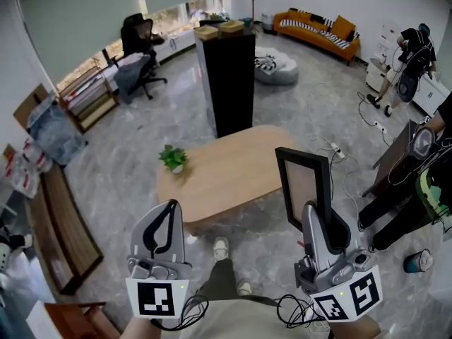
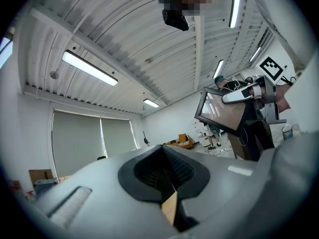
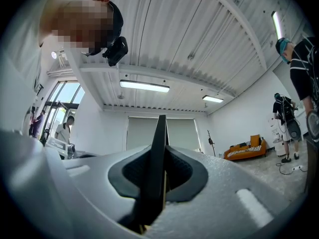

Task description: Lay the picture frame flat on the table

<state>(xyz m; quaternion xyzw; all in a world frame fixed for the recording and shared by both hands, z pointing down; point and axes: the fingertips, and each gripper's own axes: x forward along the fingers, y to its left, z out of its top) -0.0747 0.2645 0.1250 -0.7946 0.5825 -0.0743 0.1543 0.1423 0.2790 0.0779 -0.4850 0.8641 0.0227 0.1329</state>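
We've got the picture frame [image 1: 305, 187] up in the air, standing upright with its dark border facing us and the pale panel inside it. It's clear of the table [image 1: 226, 171], hanging by that table's near right end. The right gripper [image 1: 315, 212] has it by the lower edge. In the right gripper view the frame's edge [image 3: 158, 153] runs straight up between the two jaws, which are clamped tight on either side of it. Over on the other side, the left gripper [image 1: 168, 209] is held low and well apart from the frame. Its jaws are pressed together with nothing between them — empty-handed. On the wooden table top sits a small potted plant [image 1: 174, 158] near the far left corner. Beyond the table stands a tall black cabinet [image 1: 229, 83], and against the far wall there's an orange sofa [image 1: 316, 28].
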